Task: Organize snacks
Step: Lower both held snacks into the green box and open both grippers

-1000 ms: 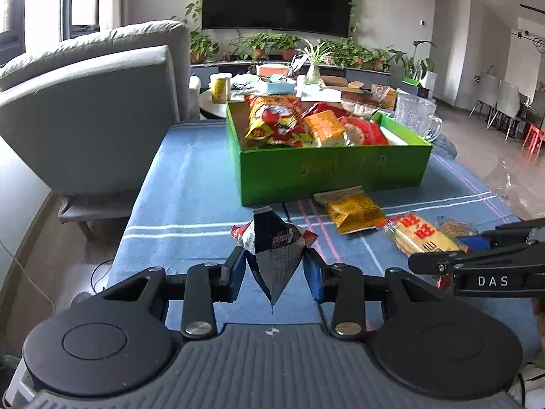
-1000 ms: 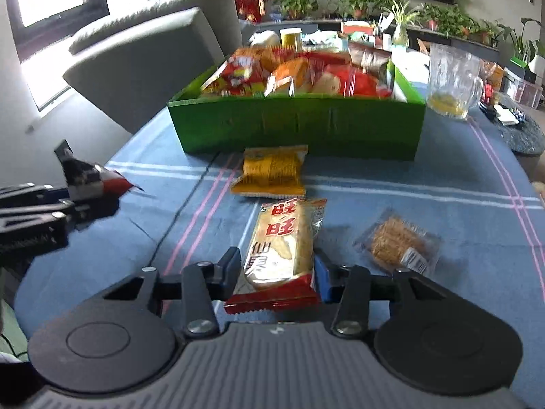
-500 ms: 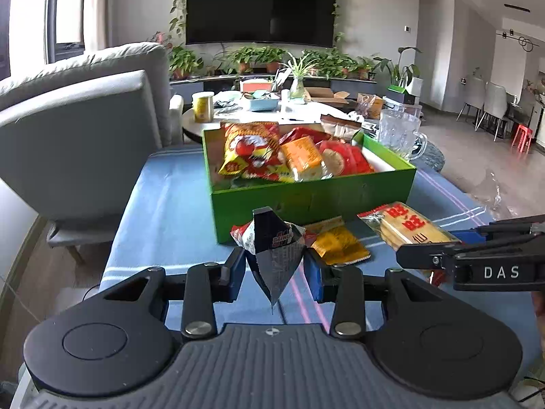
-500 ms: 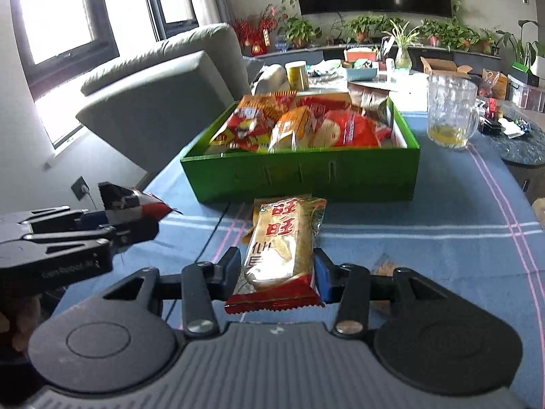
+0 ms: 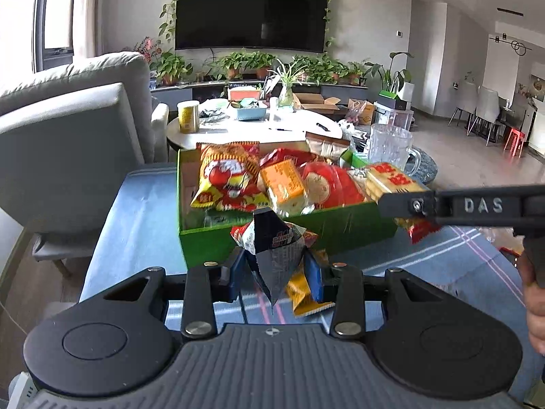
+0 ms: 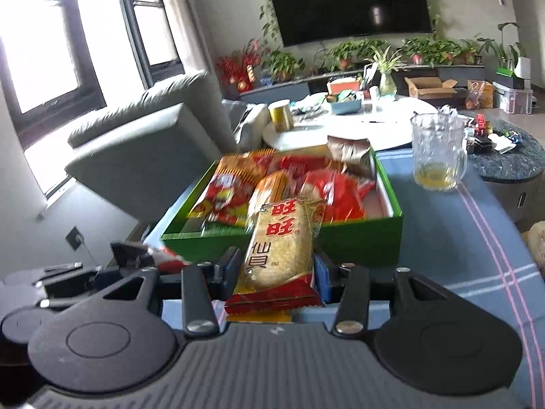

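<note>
Left claw (image 5: 276, 269) is clamped on a crumpled dark-and-silver snack packet (image 5: 272, 248) with red printing; the packet stands up between the blue pads, its pointed lower end hanging below them. It is held in the air in front of the near wall of the green box (image 5: 211, 242).

Right claw (image 6: 277, 271) is clamped on a rice cracker pack (image 6: 281, 242) (yellow, red characters, red strip at the bottom), held lengthwise with its top end reaching over the box's near wall. In the left wrist view this same pack (image 5: 391, 179) sticks out past the black finger marked DAS, above the right end of the box. A bit of the person's hand (image 5: 534, 310) shows at the right edge.

The green box sits on the blue striped surface (image 5: 136, 225) and is already well filled: a red and yellow chip bag (image 5: 224, 177) at the left, an orange wrapped snack (image 5: 282, 182) in the middle, a red round-print pack (image 5: 327, 184) at the right, a brown pouch (image 6: 349, 151) at the back. An orange-yellow packet (image 5: 301, 293) lies on the surface just under the left claw, partly hidden by it.

A glass mug (image 6: 437, 151) with a little yellow liquid stands on the surface to the right of the box. Grey sofa (image 5: 68, 136) at the left, round white table (image 5: 255, 129) behind the box. Right wrist view is somewhat blurred, so the smaller packs in the box are probably more than can be counted.
</note>
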Available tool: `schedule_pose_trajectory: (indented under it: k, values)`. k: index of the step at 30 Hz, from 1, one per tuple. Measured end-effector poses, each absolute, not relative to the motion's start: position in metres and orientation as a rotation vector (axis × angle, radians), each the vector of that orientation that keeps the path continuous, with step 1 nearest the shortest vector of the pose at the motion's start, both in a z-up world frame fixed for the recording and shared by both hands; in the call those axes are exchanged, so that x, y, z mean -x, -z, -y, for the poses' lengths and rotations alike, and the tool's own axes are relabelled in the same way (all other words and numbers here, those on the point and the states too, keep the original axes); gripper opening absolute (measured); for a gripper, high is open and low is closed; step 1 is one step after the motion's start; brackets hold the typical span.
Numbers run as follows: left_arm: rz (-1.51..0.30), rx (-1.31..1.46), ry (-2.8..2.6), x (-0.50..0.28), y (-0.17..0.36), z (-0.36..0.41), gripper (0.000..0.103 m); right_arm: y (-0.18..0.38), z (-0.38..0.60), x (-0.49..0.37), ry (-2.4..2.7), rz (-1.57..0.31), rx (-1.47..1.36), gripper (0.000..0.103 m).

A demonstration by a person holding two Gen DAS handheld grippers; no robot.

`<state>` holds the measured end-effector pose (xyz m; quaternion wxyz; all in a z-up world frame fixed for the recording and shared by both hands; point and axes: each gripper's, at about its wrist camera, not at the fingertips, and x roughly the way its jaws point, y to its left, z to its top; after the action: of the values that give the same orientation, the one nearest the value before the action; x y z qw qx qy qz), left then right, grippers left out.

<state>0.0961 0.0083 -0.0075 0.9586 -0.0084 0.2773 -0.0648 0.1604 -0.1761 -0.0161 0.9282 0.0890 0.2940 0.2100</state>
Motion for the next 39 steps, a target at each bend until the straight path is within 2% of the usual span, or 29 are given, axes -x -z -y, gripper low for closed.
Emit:
schedule_pose_trajectory:
  k: [9,28,39]
  values:
    - [-0.559,-0.007,0.156,-0.117,0.004,0.005,0.035,0.013,0.185,-0.203,-0.341,-0.559,-0.219,0.063]
    - [-0.582,-0.003,0.134,-0.161,0.009,0.015,0.035,0.048,0.176,-0.265,-0.316,-0.633,-0.212,0.064]
    - [-0.580,-0.001,0.158,-0.180,0.008,0.030,0.035,0.041,0.213,-0.253,-0.341,-0.599,-0.322,0.066]
